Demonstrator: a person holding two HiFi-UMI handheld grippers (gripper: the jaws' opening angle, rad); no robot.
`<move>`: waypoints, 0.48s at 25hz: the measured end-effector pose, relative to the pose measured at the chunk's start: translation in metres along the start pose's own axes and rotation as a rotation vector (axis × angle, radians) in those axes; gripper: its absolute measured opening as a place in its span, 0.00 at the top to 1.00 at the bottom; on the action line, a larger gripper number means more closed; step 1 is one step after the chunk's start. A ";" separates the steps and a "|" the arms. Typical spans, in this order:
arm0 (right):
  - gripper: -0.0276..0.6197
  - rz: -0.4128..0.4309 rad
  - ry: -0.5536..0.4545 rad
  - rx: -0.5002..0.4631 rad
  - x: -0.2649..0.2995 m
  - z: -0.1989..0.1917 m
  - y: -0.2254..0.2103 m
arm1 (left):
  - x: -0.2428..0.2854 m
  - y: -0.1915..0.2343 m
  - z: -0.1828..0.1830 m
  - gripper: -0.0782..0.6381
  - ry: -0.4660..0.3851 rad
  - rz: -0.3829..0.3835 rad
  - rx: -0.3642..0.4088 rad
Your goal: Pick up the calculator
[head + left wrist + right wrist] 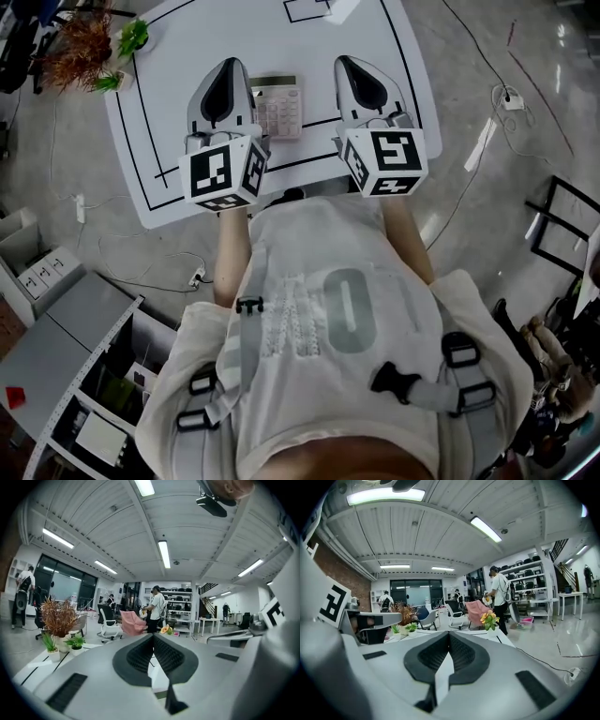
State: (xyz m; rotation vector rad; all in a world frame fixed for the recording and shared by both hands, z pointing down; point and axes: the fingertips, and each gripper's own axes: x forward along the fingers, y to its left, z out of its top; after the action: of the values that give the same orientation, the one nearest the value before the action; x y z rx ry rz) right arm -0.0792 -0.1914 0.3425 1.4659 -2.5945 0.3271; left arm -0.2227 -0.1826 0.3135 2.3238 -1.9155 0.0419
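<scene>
Between its black ribbed pads each grey hand-held gripper carried nothing: the left gripper (153,637) and the right gripper (449,634) were both closed tip to tip, pointing toward 12 o'clock over the white table with black lines (187,37). A pale rectangular calculator (277,105) lay flat on that table between them, at the left gripper's 3 o'clock, just beside it. Small green potted plants (131,37) stood near the table's 10 o'clock corner.
</scene>
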 end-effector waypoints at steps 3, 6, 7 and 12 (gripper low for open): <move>0.95 -0.029 -0.018 0.017 -0.001 0.004 -0.001 | 0.000 0.003 0.001 0.86 0.006 -0.014 0.014; 0.95 -0.049 -0.008 -0.004 0.000 0.003 0.001 | -0.002 0.007 0.005 0.86 -0.021 -0.015 0.012; 0.95 -0.051 -0.004 -0.014 -0.001 0.002 0.002 | -0.003 0.007 0.006 0.86 -0.028 -0.017 0.013; 0.95 -0.056 -0.005 -0.015 -0.005 0.002 0.003 | -0.006 0.008 0.001 0.86 -0.016 -0.030 0.046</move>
State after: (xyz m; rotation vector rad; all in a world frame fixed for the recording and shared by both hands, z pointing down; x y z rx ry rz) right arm -0.0794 -0.1860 0.3390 1.5332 -2.5480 0.2971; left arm -0.2320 -0.1789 0.3127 2.3893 -1.9064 0.0652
